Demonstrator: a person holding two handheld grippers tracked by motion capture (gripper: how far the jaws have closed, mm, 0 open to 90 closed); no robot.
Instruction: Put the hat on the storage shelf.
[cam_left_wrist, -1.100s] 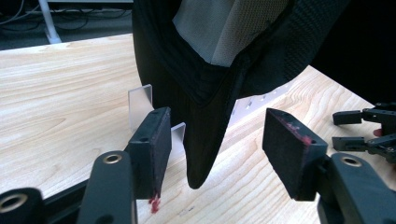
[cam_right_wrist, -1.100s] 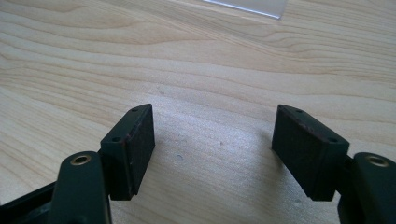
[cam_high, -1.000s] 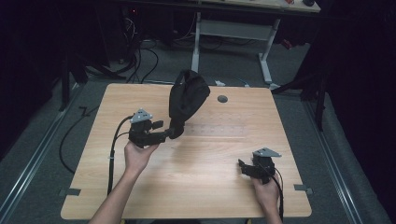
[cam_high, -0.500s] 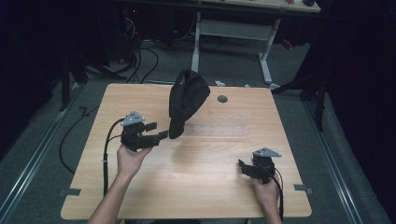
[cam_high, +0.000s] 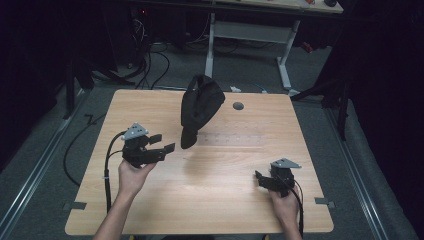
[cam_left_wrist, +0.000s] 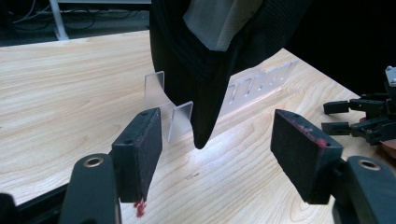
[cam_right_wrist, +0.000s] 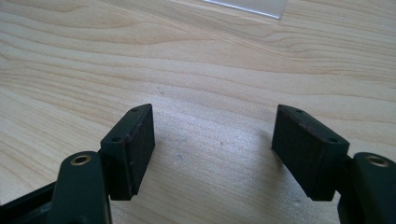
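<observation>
So your left gripper sits with its jaws wide, holding nothing, just short of the black cap, which is propped on a clear acrylic stand near the middle of the table with its brim pointing down. From the left gripper view the brim tip hangs right between your jaws, so you look lined up to pinch it. Your right gripper rests wide apart and empty near the table's right front, well clear, probably just waiting.
</observation>
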